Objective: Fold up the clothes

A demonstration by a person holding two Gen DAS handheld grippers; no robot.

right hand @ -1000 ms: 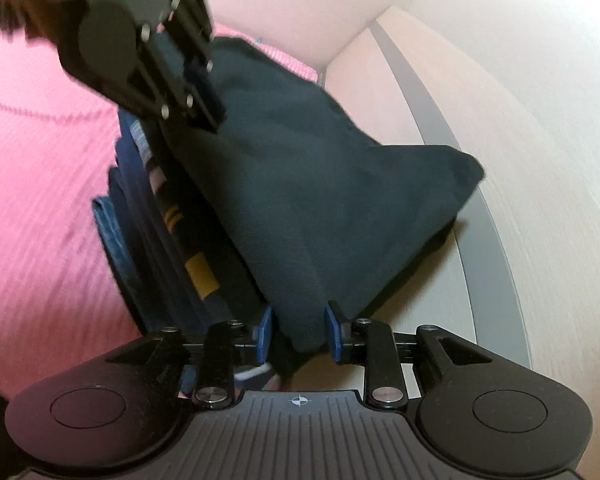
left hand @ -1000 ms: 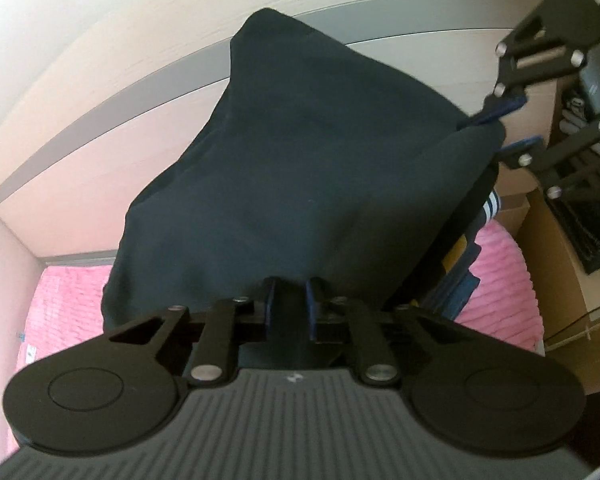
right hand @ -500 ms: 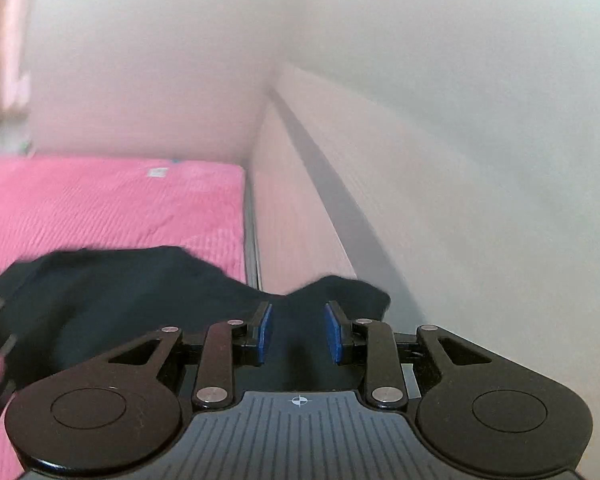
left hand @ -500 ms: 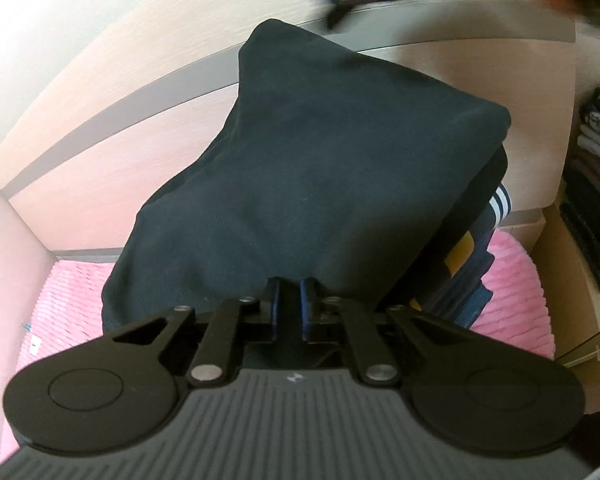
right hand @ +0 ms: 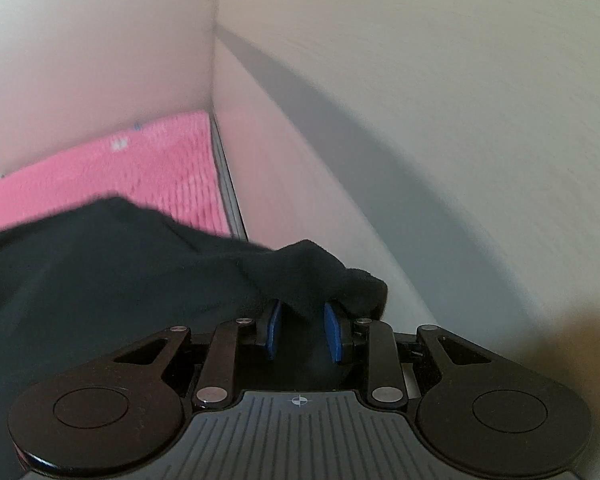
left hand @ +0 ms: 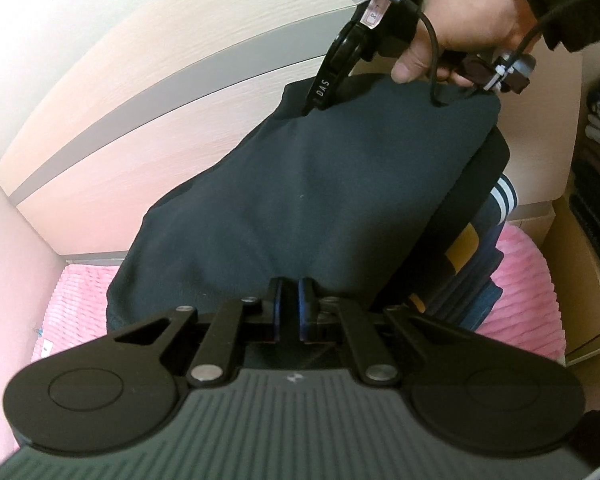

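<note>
Left wrist view: left gripper (left hand: 290, 304) jaws together on the soft, limp dark navy knit garment (left hand: 340, 184); right gripper (right hand: 302, 330) jaws apart astride its far corner, best pinched at edges.

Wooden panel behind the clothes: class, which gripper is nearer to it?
Right. The right gripper is at the far edge of the dark garment, beside the wooden panel; the left gripper sits at its near edge.

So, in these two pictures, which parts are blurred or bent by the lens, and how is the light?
Left wrist view: sharp; the fisheye bends the grey stripe on the headboard into an arc; daylight is soft, and the dark garment shows little detail. Right wrist view: soft motion blur over the pink blanket and the wall, with only the right gripper crisp; a brownish smear sits at the lower right edge.
</note>
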